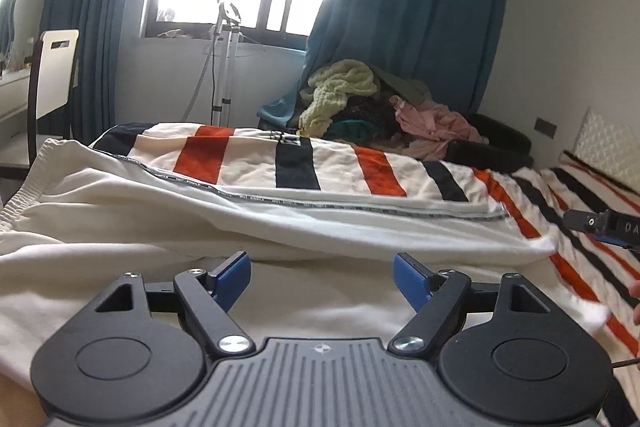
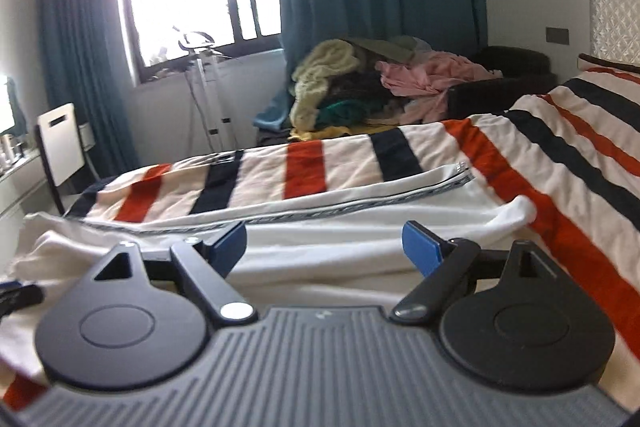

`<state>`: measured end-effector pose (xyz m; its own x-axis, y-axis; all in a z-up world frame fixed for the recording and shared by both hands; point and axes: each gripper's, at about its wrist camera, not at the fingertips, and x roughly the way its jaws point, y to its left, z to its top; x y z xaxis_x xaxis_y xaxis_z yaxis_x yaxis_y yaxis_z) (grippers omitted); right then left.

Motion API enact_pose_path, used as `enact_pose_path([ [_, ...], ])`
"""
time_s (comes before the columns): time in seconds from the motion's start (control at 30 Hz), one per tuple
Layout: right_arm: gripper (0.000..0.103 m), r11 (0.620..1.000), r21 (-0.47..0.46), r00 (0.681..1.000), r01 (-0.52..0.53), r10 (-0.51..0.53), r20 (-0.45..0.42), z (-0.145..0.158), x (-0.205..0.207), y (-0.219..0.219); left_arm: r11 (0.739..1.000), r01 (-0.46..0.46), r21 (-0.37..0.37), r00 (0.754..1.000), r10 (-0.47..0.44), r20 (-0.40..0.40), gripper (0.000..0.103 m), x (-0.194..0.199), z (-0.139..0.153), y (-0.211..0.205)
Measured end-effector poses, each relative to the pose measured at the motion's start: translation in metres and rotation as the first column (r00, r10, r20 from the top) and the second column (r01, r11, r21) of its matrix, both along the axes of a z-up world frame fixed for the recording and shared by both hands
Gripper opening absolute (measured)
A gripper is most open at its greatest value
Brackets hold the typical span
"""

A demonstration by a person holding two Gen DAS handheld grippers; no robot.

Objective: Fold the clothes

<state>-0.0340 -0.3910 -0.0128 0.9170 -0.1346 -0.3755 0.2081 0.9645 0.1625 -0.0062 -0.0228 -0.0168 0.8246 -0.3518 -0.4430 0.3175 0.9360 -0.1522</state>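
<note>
On the striped blanket (image 1: pixel 360 167), white trousers (image 1: pixel 200 211) lie lengthwise, waistband left, cuffs right. Left gripper (image 1: pixel 322 277) and right gripper (image 2: pixel 324 247) hover over them, tilted slightly downward, jaws apart and empty.

White trousers (image 1: pixel 280 227) on a cream blanket (image 1: pixel 248 155) striped orange and navy; teal curtains (image 1: pixel 400 7).

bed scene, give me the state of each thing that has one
left gripper: open, empty
right gripper: open, empty
white trousers: laid out flat on the bed, legs together
clothes pile: unfolded, heaped
curtains: drawn apart
chair: unoccupied
</note>
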Motion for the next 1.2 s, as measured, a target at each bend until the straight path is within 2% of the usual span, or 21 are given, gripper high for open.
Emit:
enact_pose_path([
  [0.2,0.086,1.000,0.012,0.999,-0.021,0.021,0.025,-0.013,-0.029,0.020,0.999,0.023,0.044,1.000,-0.022,-0.011,0.081,-0.029,-0.008,-0.001],
  [0.37,0.086,1.000,-0.014,0.999,-0.022,0.022,0.023,-0.024,-0.033,0.024,0.996,-0.021,0.088,0.999,0.025,-0.046,0.081,-0.038,-0.018,0.003],
  [0.6,0.086,1.000,0.002,1.000,-0.004,0.003,0.024,-0.031,-0.034,0.018,0.992,-0.071,0.105,0.994,0.079,-0.070,0.081,-0.039,-0.023,0.010],
  [0.73,0.086,1.000,0.017,1.000,0.008,-0.009,0.014,-0.034,-0.032,0.014,0.993,-0.084,0.085,0.989,0.093,-0.116,0.081,-0.031,-0.026,0.014],
  [0.83,0.086,0.999,0.029,1.000,0.028,-0.028,-0.005,-0.036,-0.030,0.010,0.992,-0.125,0.031,0.974,0.129,-0.186,0.081,-0.021,-0.029,0.033],
  [0.9,0.086,0.998,0.038,0.999,0.042,-0.041,-0.018,-0.038,-0.028,0.008,0.983,-0.182,-0.008,0.956,0.175,-0.236,0.081,-0.015,-0.030,0.051],
  [1.0,0.086,0.997,0.044,0.997,0.064,-0.062,-0.036,-0.041,-0.025,0.004,0.954,-0.290,-0.071,0.910,0.252,-0.330,0.081,-0.003,-0.029,0.090],
  [1.1,0.086,0.994,0.056,0.994,0.094,-0.091,-0.058,-0.044,-0.024,-0.002,0.903,-0.413,-0.119,0.844,0.330,-0.423,0.082,0.008,-0.027,0.133],
  [1.2,0.086,0.988,0.091,0.990,0.123,-0.116,-0.075,-0.049,-0.023,-0.010,0.831,-0.537,-0.145,0.764,0.405,-0.503,0.084,0.020,-0.031,0.180],
])
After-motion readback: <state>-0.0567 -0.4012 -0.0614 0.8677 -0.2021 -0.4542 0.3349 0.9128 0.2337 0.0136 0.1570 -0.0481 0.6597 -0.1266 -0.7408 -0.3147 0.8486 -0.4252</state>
